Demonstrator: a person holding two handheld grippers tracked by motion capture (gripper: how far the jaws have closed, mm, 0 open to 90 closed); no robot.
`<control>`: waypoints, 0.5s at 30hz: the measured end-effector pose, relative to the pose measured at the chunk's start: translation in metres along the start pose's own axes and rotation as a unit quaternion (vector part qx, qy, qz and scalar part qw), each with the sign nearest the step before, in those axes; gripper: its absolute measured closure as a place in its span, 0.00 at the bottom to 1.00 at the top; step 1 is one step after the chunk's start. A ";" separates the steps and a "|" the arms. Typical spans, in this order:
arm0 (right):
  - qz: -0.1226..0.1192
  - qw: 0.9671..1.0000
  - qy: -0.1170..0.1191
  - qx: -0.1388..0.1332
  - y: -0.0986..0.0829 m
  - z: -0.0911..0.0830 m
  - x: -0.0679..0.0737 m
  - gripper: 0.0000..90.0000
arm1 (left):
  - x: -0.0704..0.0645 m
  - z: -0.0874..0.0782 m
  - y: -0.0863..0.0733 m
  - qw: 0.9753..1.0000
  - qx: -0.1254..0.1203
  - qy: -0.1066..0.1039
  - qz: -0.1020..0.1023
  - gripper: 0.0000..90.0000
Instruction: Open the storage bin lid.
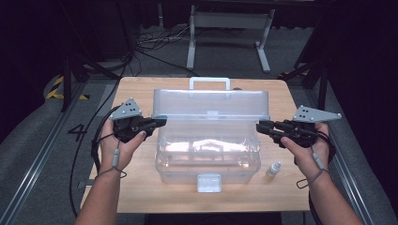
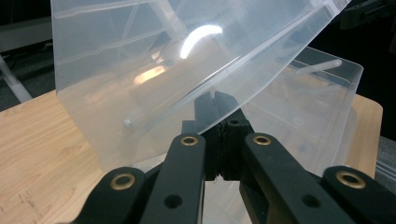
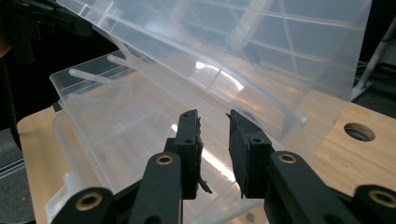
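Forearms come in from the bottom of the high view, each hand carrying a gripper to one side of a clear plastic box (image 1: 209, 154) that sits in the middle of the wooden table (image 1: 141, 187). Its lid (image 1: 211, 104) is swung up and stands nearly upright on the far side, white handle at the top. The left gripper (image 1: 162, 122) has its tips at the lid's left corner; the right gripper (image 1: 259, 125) points at the lid's right corner. A small white bottle (image 1: 274, 169) stands on the table just beside the box's right front corner, below the right jaws. The box looks to hold only a pale insert tray; I can make out nothing loose in it.

Along the left gripper (image 2: 215, 105), the jaws are pinched together on the lid's edge (image 2: 261, 60), which runs slantwise across their tips. The lid rises above and to their left, the open box lies beyond on the right.

From the right gripper (image 3: 214, 121), the jaws stand apart with a clear gap and nothing between them. The lid (image 3: 243, 56) hangs above and beyond them, the box (image 3: 107, 121) stretching off to their left.

My worry: one corner alone carries the lid. If that pinch slips on the slick plastic, the lid could drop shut, or twist on its hinges. A careless sweep of the right hand could also tip the bottle.
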State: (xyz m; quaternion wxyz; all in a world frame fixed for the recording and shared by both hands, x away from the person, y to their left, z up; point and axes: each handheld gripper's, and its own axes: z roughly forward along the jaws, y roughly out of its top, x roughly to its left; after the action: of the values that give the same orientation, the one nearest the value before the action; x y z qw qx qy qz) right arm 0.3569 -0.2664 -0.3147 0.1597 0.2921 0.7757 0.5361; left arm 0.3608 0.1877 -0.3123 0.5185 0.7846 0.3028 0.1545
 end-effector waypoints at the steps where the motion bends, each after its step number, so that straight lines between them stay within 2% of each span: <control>1: 0.001 1.000 -0.001 -0.002 0.001 0.000 0.000 0.82 | 0.000 0.000 0.001 1.000 0.001 0.002 0.002 0.99; 5: 0.006 1.000 -0.004 -0.009 0.005 0.001 0.000 0.80 | 0.003 0.002 0.005 1.000 -0.003 0.009 0.007 0.99; 15: 0.001 1.000 -0.009 -0.005 0.010 0.003 0.001 0.79 | 0.008 0.004 0.011 1.000 -0.014 0.006 0.003 1.00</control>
State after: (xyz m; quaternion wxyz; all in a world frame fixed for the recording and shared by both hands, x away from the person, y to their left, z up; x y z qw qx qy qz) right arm 0.3611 -0.2609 -0.3063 0.1681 0.2970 0.7710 0.5376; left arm 0.3729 0.1870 -0.3048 0.5272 0.7772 0.3016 0.1646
